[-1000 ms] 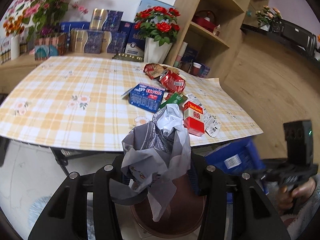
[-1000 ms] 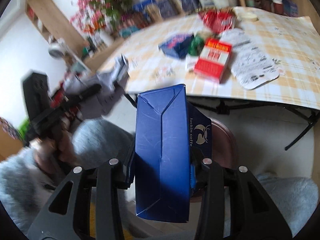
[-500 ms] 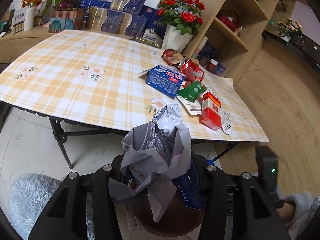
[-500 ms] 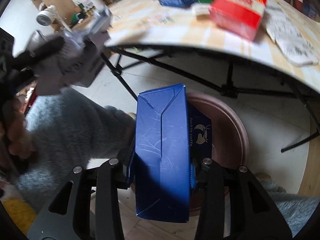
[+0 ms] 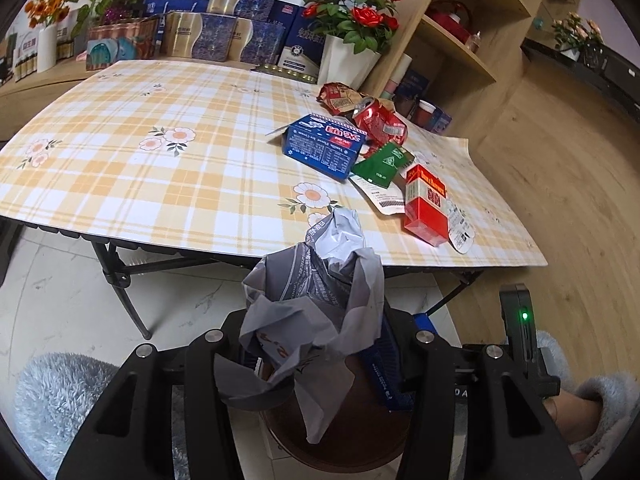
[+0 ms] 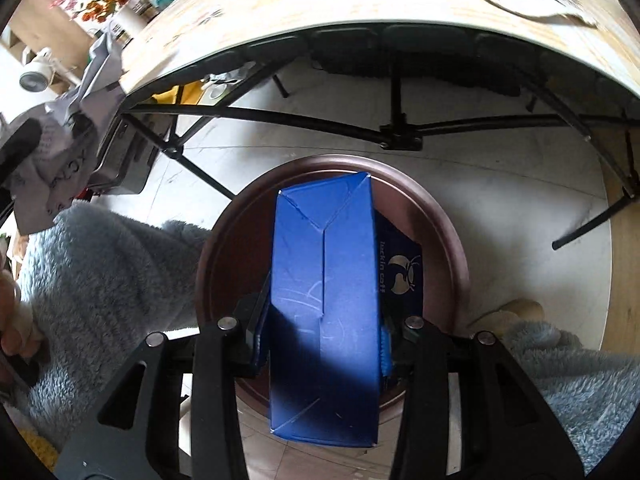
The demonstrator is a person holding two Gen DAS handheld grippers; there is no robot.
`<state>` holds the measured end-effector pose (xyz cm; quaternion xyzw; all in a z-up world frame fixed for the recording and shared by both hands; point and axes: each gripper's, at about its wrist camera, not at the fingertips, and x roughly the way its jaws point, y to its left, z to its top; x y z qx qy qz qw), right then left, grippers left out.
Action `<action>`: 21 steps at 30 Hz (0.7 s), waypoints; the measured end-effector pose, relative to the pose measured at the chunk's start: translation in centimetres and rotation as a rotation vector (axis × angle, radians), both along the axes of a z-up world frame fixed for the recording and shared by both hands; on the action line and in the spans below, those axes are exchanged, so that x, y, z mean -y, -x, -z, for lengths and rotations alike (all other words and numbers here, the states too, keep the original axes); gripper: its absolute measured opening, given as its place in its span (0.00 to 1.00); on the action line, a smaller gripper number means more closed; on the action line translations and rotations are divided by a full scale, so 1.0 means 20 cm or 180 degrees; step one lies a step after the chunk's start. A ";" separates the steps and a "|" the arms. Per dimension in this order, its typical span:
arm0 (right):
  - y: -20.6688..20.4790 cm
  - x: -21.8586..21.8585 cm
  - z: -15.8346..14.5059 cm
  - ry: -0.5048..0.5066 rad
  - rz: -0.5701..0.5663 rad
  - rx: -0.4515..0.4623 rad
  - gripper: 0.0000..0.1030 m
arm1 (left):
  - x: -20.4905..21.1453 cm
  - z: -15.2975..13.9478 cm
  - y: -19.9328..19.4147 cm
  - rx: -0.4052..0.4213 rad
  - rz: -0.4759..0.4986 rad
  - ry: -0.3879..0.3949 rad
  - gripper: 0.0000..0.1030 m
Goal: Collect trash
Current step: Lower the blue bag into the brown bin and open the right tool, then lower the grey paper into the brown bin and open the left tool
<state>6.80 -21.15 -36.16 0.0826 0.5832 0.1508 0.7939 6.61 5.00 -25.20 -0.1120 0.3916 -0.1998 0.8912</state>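
blue carton (image 6: 324, 304) gripped above brown bin (image 6: 448, 220)

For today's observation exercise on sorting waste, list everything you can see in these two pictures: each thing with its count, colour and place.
crumpled wrapper: one, grey and white, clamped in the left hand-held gripper.
paper carton: one, blue, clamped in the right hand-held gripper, above the bin.
bin: one, brown, round, on the floor below the table edge.
table: one, yellow checked cloth, black folding legs.
ice cream box: one, blue, on the table.
crushed can: one, red, behind the blue box.
packet: one, green, beside the blue box.
small box: one, red, near the table's front edge.
rose pot: one, red flowers, white pot, far table side.
sleeves: fluffy, grey-blue, on the person's arms.
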 end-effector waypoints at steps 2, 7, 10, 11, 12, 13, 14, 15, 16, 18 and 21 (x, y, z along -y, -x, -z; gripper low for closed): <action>-0.01 0.01 0.01 -0.0002 0.0041 -0.0018 0.42 | 0.00 0.00 0.00 -0.0008 0.0005 -0.0005 0.47; 0.00 0.04 0.00 0.0015 0.0151 -0.0018 0.43 | -0.01 0.00 0.00 -0.0012 -0.0018 0.0013 0.47; 0.00 0.05 -0.01 0.0010 0.0189 -0.0007 0.43 | 0.00 0.00 0.01 -0.0001 -0.0015 0.0006 0.47; 0.00 0.06 -0.01 0.0012 0.0200 0.0001 0.43 | 0.00 0.00 0.01 0.0001 -0.0013 0.0001 0.47; 0.00 0.06 -0.01 0.0012 0.0208 0.0014 0.43 | 0.00 -0.01 0.01 0.0003 -0.0009 -0.0005 0.47; 0.01 0.06 -0.02 0.0014 0.0213 0.0031 0.44 | 0.00 -0.01 0.01 0.0006 -0.0005 -0.0012 0.47; 0.01 0.06 -0.03 0.0024 0.0219 0.0057 0.48 | 0.00 -0.01 0.01 0.0007 -0.0004 -0.0016 0.47; 0.01 0.06 -0.05 0.0034 0.0223 0.0106 0.51 | 0.00 -0.01 0.01 0.0007 -0.0003 -0.0021 0.47; 0.02 0.06 -0.07 0.0032 0.0205 0.0158 0.54 | 0.00 -0.01 0.01 0.0006 -0.0004 -0.0019 0.47; 0.04 0.06 -0.12 0.0036 0.0206 0.0309 0.66 | 0.00 -0.01 0.01 0.0005 -0.0003 -0.0020 0.47; 0.08 0.06 -0.22 0.0032 0.0213 0.0597 0.86 | 0.00 -0.01 0.01 0.0011 0.0003 -0.0021 0.47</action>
